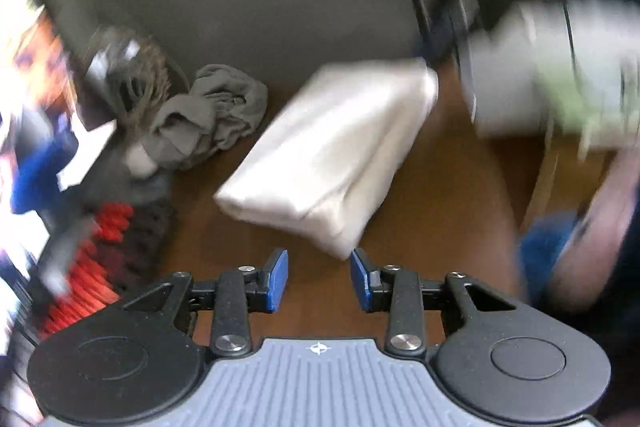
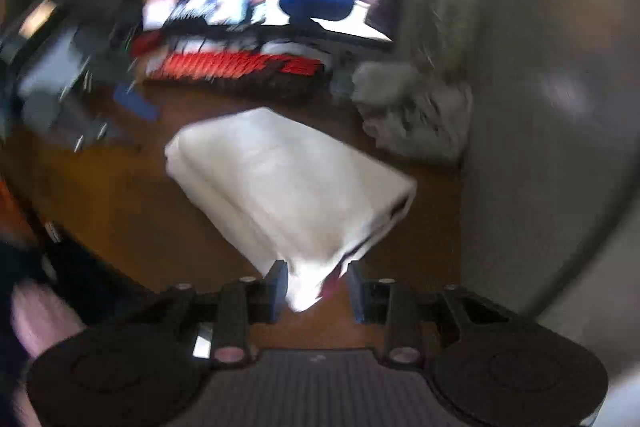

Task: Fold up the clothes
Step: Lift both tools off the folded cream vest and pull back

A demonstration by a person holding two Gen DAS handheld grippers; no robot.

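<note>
- Two grippers face one white folded garment [image 1: 328,151] on the brown table [image 1: 440,211].
- Left gripper [image 1: 319,279]: fingers spread, empty; the bundle's corner lies just beyond its right fingertip.
- Right gripper [image 2: 316,291]: fingers spread, a corner between them, unpinched.
- Folding looks finished; a crumpled grey garment [image 1: 212,115] lies farther ahead.

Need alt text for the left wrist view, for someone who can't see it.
A folded white garment lies on the brown wooden table, its near corner just ahead of the open left hand-held gripper, whose blue pads hold nothing. A crumpled grey garment sits behind it to the left; the edges are motion-blurred.
</note>
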